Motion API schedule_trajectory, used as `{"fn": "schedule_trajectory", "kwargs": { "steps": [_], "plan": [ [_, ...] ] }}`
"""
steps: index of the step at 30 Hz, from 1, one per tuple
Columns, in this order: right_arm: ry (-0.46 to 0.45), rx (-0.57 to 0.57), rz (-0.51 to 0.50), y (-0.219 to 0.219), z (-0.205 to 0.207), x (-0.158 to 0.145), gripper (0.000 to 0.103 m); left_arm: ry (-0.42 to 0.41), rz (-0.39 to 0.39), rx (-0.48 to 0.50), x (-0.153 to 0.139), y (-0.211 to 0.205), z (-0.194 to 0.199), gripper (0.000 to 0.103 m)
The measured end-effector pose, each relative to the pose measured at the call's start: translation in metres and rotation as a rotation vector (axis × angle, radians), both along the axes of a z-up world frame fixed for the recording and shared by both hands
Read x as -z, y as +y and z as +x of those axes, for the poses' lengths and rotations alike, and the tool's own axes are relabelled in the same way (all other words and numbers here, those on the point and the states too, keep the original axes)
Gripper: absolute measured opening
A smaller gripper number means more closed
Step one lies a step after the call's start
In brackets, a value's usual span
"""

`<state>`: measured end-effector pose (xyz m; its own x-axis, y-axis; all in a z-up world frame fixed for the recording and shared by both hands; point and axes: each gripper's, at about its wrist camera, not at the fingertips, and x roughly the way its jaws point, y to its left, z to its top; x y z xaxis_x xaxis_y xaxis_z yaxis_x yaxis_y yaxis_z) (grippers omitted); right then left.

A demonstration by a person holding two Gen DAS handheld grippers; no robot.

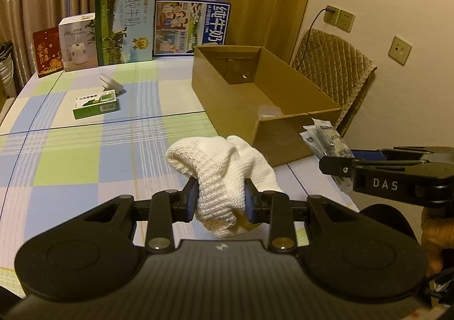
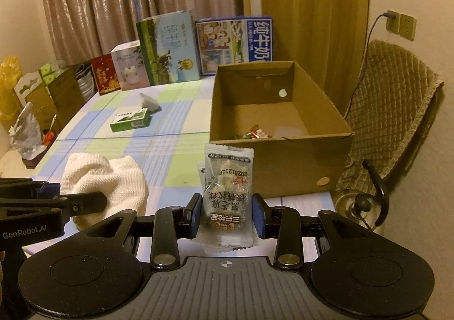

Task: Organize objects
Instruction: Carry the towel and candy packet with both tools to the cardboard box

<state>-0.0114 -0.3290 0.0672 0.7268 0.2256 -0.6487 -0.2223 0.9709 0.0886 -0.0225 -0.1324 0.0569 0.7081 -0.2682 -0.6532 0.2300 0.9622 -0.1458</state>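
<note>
The left hand-held gripper [image 1: 220,200] is clamped on a crumpled white knitted cloth [image 1: 224,175], its two blue-padded fingers pressing the fabric from either side just above the checked blue, green and white surface [image 1: 71,149], close to the near edge. The right hand-held gripper [image 2: 227,219] pinches a clear plastic snack packet with black printed lettering [image 2: 228,192], held upright between its fingers, with further white packets pressed behind it. Both tools sit side by side near the surface's near edge, the cloth to the left of the packet.

Beyond them, toward the right edge of the surface, stands an open brown cardboard box [image 2: 312,158]; a few colourful wrapped sweets [image 2: 252,134] and a pale scrap lie on its floor against the near wall. Toward the middle of the surface lies a small flat green and white carton [image 1: 96,104], with a small white plastic object [image 1: 112,83] just behind it. Along the far edge stand a red packet [image 1: 48,52], a white appliance box [image 1: 78,42], a tall green milk carton box [image 1: 124,26] and a blue milk carton box [image 1: 193,27], lined up before the curtain.
</note>
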Motion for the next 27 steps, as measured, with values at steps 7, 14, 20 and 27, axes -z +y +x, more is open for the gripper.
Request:
{"fn": "schedule_trajectory", "kwargs": {
  "steps": [7, 14, 20, 27],
  "plan": [
    [-0.011, 0.003, 0.003, -0.006, -0.001, -0.004, 0.034, -0.001, 0.003, 0.019, -0.004, -0.011, -0.002, 0.028],
    [-0.016, 0.006, 0.006, -0.008, -0.001, -0.006, 0.034, -0.005, 0.004, 0.031, -0.007, -0.016, -0.003, 0.028],
    [-0.019, 0.013, 0.005, -0.013, 0.0, -0.007, 0.034, -0.004, 0.005, 0.035, -0.007, -0.018, -0.002, 0.028],
    [-0.022, 0.034, 0.006, -0.025, 0.003, -0.008, 0.034, -0.003, 0.007, 0.041, -0.008, -0.023, 0.002, 0.028]
  ]
}}
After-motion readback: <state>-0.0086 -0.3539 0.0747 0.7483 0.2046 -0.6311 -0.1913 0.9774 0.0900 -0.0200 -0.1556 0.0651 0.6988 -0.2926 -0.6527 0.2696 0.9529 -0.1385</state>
